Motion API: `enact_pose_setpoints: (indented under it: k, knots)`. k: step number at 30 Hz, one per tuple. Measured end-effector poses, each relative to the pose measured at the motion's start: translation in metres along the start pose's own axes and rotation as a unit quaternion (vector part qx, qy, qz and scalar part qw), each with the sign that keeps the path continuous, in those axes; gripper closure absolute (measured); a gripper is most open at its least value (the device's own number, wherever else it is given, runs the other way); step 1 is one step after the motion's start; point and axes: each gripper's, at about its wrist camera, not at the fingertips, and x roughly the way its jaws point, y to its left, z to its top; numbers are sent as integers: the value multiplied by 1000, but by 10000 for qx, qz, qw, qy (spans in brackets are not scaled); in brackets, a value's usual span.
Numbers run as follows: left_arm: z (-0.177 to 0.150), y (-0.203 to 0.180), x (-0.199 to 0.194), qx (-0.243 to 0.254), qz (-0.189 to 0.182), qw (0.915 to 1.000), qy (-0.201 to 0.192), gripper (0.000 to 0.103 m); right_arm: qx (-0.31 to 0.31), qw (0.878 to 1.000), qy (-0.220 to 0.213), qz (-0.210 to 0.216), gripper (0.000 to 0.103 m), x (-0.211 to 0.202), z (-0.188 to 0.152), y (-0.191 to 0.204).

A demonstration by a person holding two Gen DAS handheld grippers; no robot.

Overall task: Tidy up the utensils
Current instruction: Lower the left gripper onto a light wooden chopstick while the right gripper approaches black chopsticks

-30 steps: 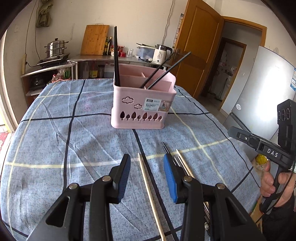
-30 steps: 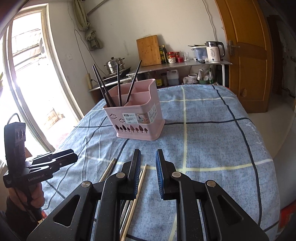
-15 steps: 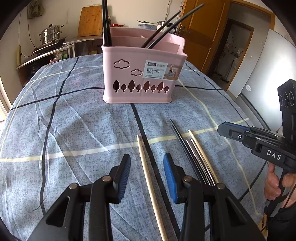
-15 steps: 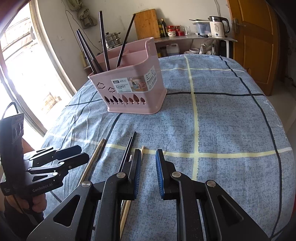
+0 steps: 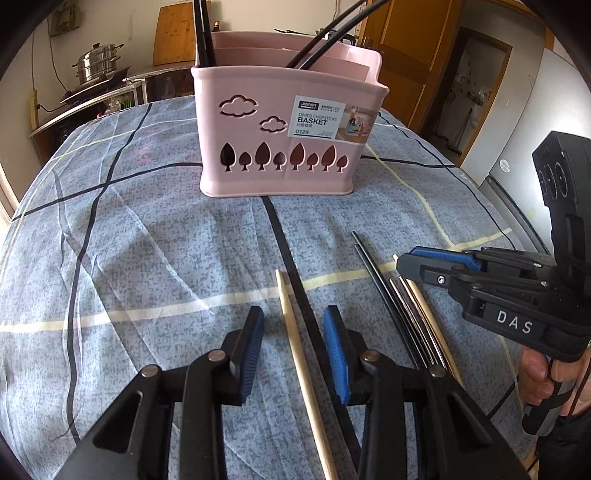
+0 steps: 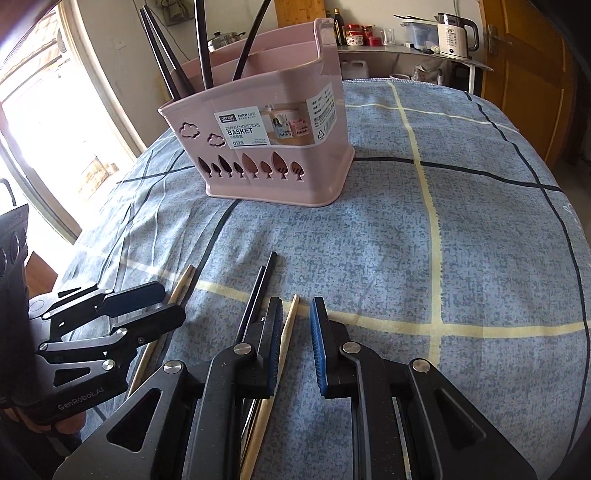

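A pink divided basket (image 5: 288,147) (image 6: 266,147) stands mid-table with several black chopsticks (image 5: 201,33) (image 6: 203,44) upright in it. My left gripper (image 5: 293,325) (image 6: 171,306) hovers low over a lone wooden chopstick (image 5: 291,332) lying between its jaws. The jaws are closing, and the pads stand clear of the stick. To the right lies a bundle of black, metal and wooden chopsticks (image 5: 406,314). My right gripper (image 6: 295,317) (image 5: 400,264) is over that bundle, jaws narrowly apart. A wooden chopstick (image 6: 290,325) lies in the gap beside the left pad, ungripped.
A blue checked cloth (image 6: 461,240) covers the table. A counter behind holds a steamer pot (image 5: 98,66), a cutting board (image 5: 173,37) and a kettle (image 6: 456,29). Wooden doors (image 5: 402,44) and a fridge (image 5: 517,122) are at right, a bright window (image 6: 48,122) at left.
Both grippers have come down and forward toward the chopsticks on the cloth; the basket looms larger. The right gripper now sits over the bundle.
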Motion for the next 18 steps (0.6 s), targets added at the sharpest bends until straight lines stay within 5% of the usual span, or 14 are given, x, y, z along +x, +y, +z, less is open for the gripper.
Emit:
enact_pose_setpoints:
  k: [18]
  knots:
    - [5,11,3,-88,182,9998,30,87,-16,9997,-2,-249,95,-8,-4,-22]
